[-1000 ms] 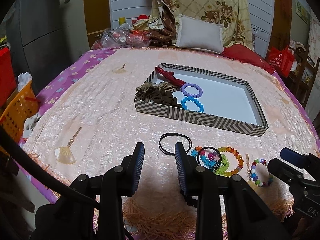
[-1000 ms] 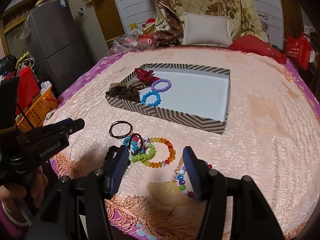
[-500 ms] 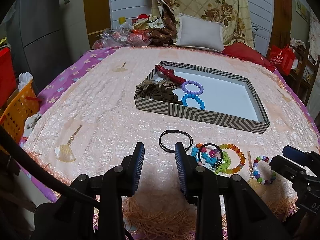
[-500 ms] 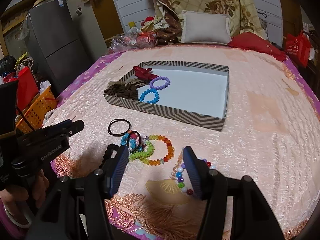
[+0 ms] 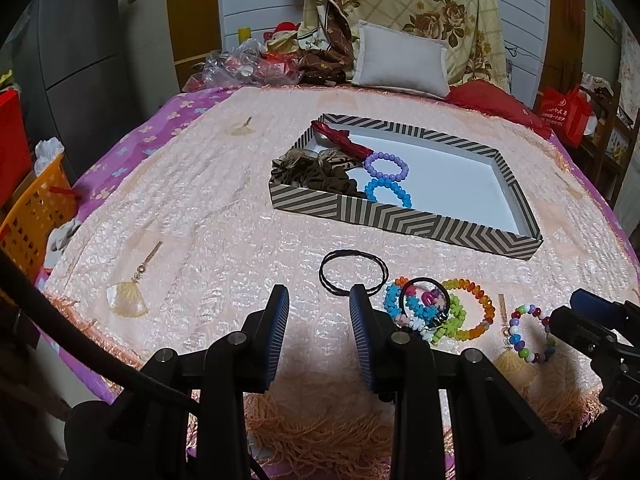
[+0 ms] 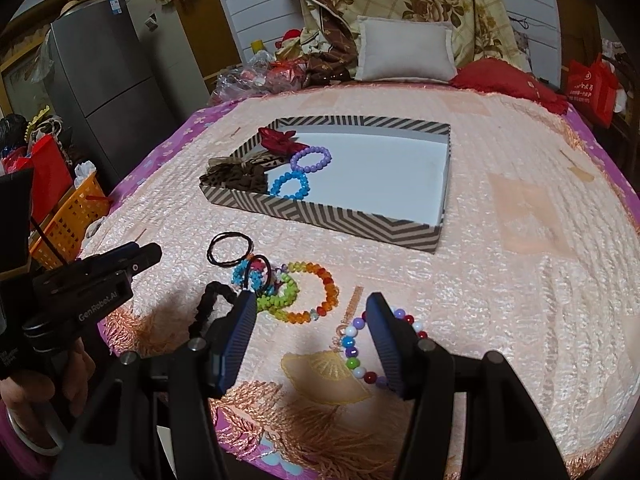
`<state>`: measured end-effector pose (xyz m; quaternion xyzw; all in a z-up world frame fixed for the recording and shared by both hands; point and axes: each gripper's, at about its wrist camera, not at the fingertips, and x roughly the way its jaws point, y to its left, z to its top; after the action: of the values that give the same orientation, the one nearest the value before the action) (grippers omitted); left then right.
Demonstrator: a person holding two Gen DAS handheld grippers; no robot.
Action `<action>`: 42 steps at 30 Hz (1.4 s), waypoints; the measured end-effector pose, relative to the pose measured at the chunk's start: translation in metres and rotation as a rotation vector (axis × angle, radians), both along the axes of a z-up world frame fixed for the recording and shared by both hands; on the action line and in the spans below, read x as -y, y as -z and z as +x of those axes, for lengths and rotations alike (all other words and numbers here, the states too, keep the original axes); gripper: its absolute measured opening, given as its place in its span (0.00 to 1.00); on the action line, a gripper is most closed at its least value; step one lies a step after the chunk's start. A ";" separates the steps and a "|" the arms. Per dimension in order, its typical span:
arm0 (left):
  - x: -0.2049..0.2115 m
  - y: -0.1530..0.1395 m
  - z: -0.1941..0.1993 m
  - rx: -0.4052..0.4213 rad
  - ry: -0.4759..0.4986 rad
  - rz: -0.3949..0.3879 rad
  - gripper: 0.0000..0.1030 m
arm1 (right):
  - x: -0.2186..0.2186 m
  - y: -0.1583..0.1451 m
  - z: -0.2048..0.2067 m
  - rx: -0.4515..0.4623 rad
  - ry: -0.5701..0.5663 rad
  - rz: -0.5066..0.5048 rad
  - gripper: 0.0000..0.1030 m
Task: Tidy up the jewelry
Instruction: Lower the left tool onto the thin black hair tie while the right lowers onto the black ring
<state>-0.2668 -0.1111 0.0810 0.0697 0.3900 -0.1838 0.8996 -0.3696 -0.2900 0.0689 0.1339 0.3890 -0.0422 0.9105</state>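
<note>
A striped box [image 5: 404, 216] [image 6: 332, 220] on the bed holds a purple bracelet [image 5: 387, 166], a blue bracelet [image 5: 387, 191], brown hair bows [image 5: 316, 174] and a red bow [image 5: 340, 139]. In front of it lie a black hair tie [image 5: 354, 272] [image 6: 231, 249], a pile of coloured bead bracelets [image 5: 436, 312] [image 6: 288, 292] and a multicoloured bracelet [image 5: 530, 334] [image 6: 360, 348]. My left gripper [image 5: 319, 320] is open and empty, just near of the hair tie. My right gripper [image 6: 310, 324] is open and empty, over the orange bracelet's near edge.
A black scrunchie [image 6: 208, 308] lies at the bedspread's near edge. An orange basket [image 5: 32, 216] stands off the bed's left side. A white pillow [image 5: 400, 60] and clutter sit at the far end. A fridge [image 6: 104, 84] stands left.
Both grippers have drawn back and slightly up, so the box and jewelry sit a little farther off. Nothing was picked up or moved.
</note>
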 end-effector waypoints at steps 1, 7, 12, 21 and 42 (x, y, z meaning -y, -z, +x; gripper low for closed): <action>-0.002 0.001 0.001 -0.005 0.003 -0.008 0.27 | 0.001 0.001 0.000 -0.003 -0.001 0.001 0.58; -0.021 0.014 0.005 -0.085 0.039 -0.059 0.27 | 0.009 0.005 -0.007 -0.010 0.007 0.000 0.58; -0.034 0.026 0.019 -0.168 0.017 -0.097 0.27 | 0.020 0.009 -0.009 -0.022 0.015 0.000 0.58; -0.030 0.032 0.048 -0.243 -0.015 -0.145 0.27 | -0.006 0.010 0.034 -0.010 -0.152 0.038 0.32; -0.004 0.044 0.086 -0.276 -0.011 -0.135 0.27 | 0.005 0.042 0.097 -0.081 -0.258 0.153 0.04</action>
<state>-0.1808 -0.1072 0.0375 -0.0192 0.4970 -0.2126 0.8411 -0.2729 -0.2952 0.0269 0.1498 0.4414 0.0997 0.8791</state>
